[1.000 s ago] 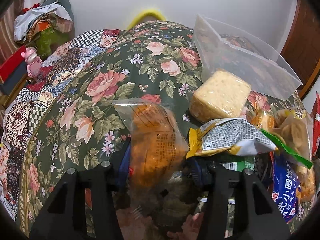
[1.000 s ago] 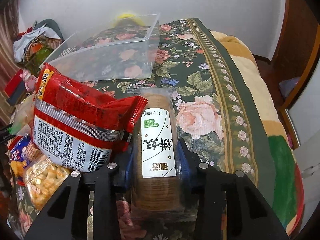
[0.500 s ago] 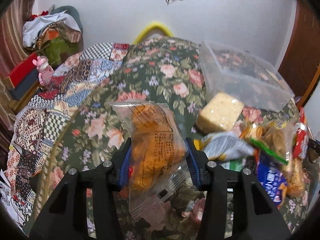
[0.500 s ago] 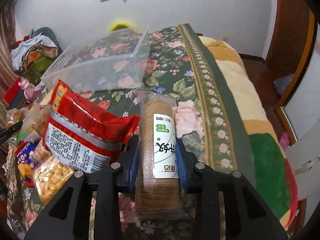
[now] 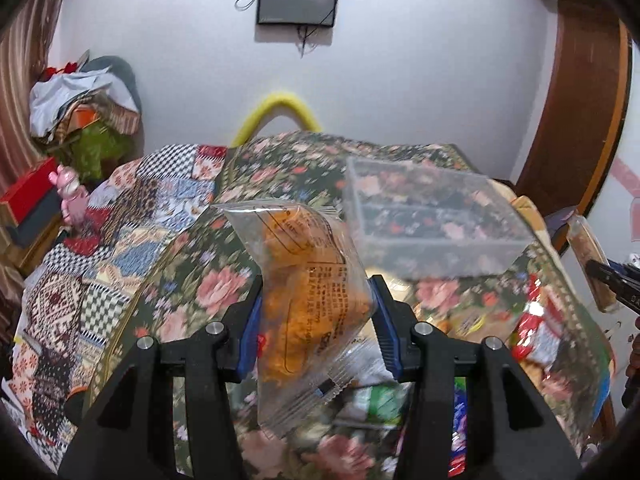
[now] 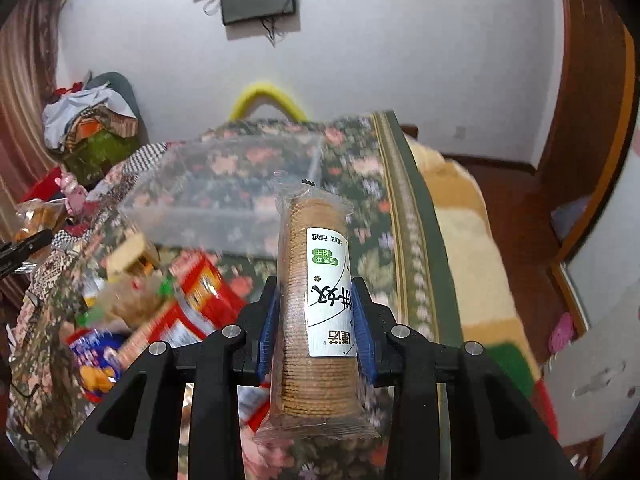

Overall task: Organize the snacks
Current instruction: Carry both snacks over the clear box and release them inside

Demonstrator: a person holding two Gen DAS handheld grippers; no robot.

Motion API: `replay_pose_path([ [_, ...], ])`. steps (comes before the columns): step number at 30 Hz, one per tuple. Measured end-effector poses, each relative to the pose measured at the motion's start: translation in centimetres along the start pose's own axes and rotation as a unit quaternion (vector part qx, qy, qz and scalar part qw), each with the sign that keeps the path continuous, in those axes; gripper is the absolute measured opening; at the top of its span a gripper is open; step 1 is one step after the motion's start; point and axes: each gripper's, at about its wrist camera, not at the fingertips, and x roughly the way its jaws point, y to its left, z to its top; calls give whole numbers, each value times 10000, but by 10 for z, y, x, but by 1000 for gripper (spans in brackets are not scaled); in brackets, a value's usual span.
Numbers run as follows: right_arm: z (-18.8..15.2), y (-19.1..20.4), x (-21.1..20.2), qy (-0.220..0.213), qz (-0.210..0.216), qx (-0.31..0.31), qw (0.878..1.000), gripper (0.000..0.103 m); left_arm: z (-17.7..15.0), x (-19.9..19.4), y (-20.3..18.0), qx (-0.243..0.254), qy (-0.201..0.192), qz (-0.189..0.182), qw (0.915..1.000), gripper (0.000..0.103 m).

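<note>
Ahead of both your jaws sits the clear plastic bin point(image 6: 224, 204) on the bed; left gripper point(image 5: 316, 320) clenches the orange snack bag point(image 5: 312, 292), right gripper point(image 6: 316, 320) the tan cracker sleeve point(image 6: 316, 292), lengthwise.

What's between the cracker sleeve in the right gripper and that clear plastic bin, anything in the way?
Nothing visible blocks it. The cracker sleeve is clamped in the right gripper, lifted clear of the snack pile at lower left. The clear bin sits directly ahead on the floral bedspread, open side up.

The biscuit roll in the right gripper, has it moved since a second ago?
Yes. The biscuit roll, clamped in the right gripper, has risen: the red snack bag that lay beside it on the bed now sits lower and farther off.
</note>
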Motion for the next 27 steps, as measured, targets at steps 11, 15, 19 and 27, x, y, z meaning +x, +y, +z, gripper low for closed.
replay_pose_path([
  [11, 43, 22, 10, -494, 358, -162, 9980, 31, 39, 27, -39, 276, -65, -383, 9989, 49],
  [15, 55, 30, 21, -570, 452, -213, 9971, 31, 52, 42, -53, 394, -33, -439, 9983, 49],
  [19, 63, 34, 34, -545, 536, -239, 9968, 31, 63, 61, -64, 462, 17, -584, 9972, 49],
  [27, 75, 34, 77, -222, 594, -221, 9977, 31, 81, 110, -78, 456, 316, -745, 9957, 49],
])
